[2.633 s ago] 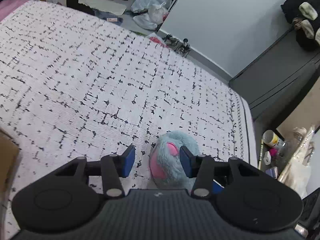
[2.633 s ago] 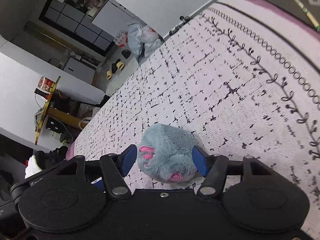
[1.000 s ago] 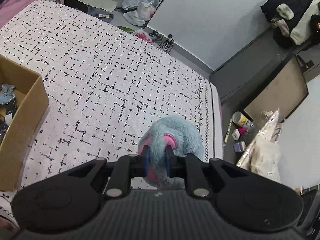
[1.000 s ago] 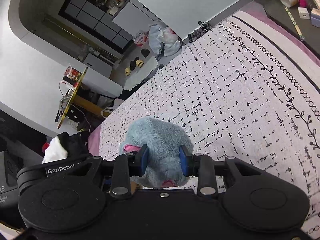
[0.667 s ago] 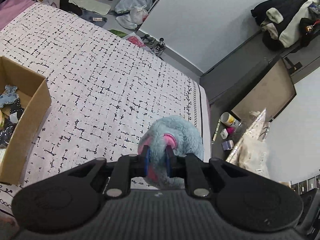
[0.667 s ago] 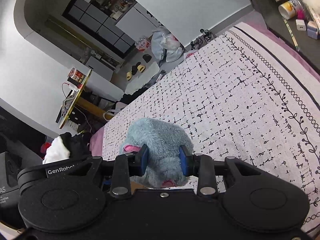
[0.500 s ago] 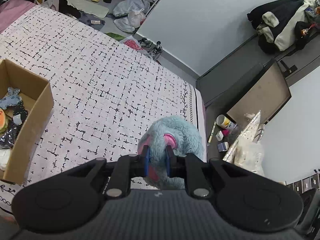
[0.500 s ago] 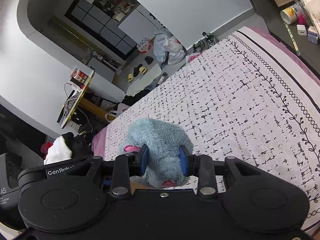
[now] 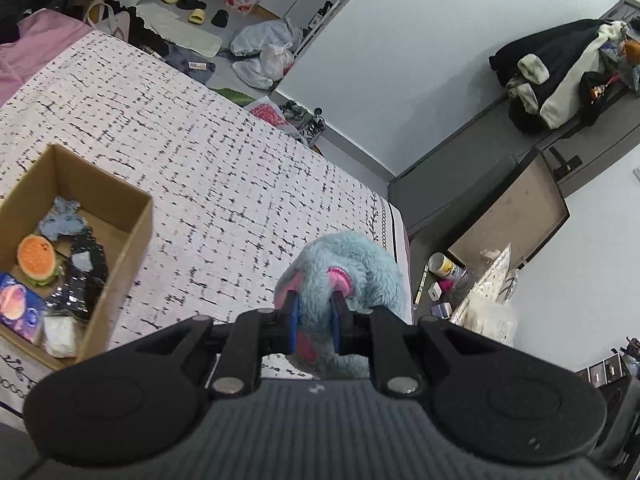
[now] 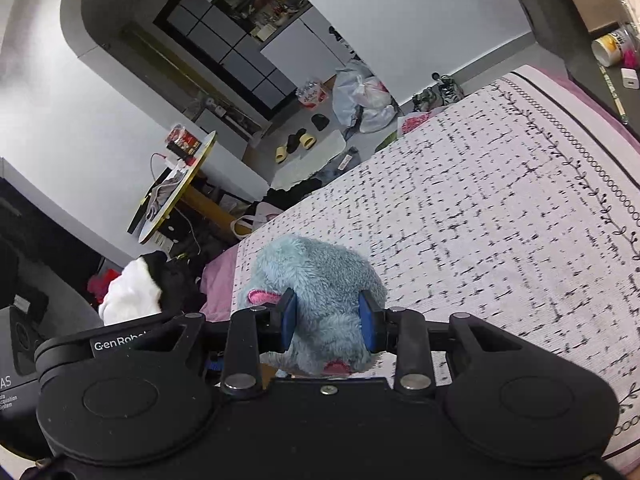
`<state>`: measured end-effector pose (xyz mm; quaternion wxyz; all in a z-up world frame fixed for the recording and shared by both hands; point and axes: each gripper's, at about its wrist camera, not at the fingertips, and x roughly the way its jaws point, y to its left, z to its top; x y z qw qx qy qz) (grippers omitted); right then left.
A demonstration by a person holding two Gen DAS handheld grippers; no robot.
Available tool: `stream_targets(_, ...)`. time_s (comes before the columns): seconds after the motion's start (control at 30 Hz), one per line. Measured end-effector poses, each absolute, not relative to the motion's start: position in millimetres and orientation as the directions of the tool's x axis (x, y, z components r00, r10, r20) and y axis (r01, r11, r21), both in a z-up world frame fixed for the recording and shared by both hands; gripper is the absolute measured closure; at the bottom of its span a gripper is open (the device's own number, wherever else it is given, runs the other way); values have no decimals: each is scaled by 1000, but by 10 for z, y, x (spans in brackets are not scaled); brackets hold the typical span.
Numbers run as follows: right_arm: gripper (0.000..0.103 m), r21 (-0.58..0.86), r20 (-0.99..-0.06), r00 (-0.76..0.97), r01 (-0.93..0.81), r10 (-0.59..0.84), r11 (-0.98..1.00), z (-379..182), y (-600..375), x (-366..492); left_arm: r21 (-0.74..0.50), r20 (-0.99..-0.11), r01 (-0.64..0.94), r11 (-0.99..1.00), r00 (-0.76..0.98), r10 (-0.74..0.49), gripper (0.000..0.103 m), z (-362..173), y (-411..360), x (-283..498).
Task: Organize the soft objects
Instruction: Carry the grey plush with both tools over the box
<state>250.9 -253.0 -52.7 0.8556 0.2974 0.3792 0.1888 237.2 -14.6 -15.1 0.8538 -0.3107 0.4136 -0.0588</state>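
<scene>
The left gripper (image 9: 313,320) pinches a narrow fold of the blue plush toy (image 9: 352,264), jaws nearly together; the right gripper (image 10: 327,322) clamps a thicker part, jaws partly apart. The toy hangs between the 2 tools above the patterned bedspread (image 9: 208,184). Soft fur could slip free before reaching the cardboard box (image 9: 132,256), especially from the thin left pinch.

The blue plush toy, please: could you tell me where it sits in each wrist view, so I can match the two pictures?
Left wrist view: the blue plush toy sits low, right of centre, pinched in the left tongs.
Right wrist view: the toy sits low at centre, clamped in the right tongs.
Shared landmark: the yellow slippers on the floor past the bedspread.
</scene>
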Motion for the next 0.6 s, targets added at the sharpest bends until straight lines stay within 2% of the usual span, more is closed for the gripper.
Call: stream_targets(0.6,71,640,-522,616,-174,590,748,-398,-1599,2400,-596,-642,-182,782,692,-329,88,-68,839,2189)
